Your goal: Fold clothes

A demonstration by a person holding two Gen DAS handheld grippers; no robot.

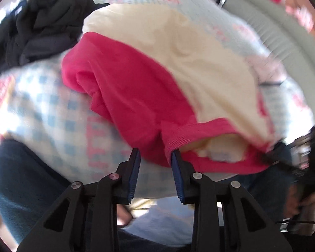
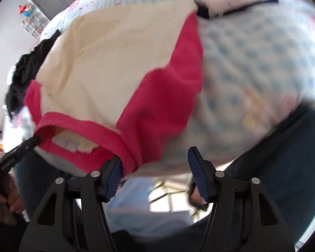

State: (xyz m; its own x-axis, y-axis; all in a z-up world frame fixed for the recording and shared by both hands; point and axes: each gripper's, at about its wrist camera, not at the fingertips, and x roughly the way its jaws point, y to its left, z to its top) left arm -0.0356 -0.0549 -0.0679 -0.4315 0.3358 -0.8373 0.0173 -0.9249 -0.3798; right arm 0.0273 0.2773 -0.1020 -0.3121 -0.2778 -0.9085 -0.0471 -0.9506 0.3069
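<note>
A cream shirt with pink sleeves and a pink collar (image 1: 170, 67) lies flat on a blue-and-white checked bedsheet (image 1: 52, 109), its neck opening and label facing me. My left gripper (image 1: 155, 154) is open at the near edge, with the pink shoulder cloth by the collar between its fingers. In the right wrist view the same shirt (image 2: 107, 58) fills the middle. My right gripper (image 2: 155, 155) stands wide open at the other pink shoulder, the cloth beside its left finger (image 2: 115, 168). The left gripper's black finger (image 2: 21, 149) reaches the collar (image 2: 77, 124).
A heap of black clothes (image 1: 42, 29) lies at the far left of the bed. A pale pink garment with dark trim (image 2: 231, 2) rests beyond the shirt. A grey ribbed object (image 1: 273, 27) is at the far right. A person's jeans (image 2: 283, 163) press against the bed's near edge.
</note>
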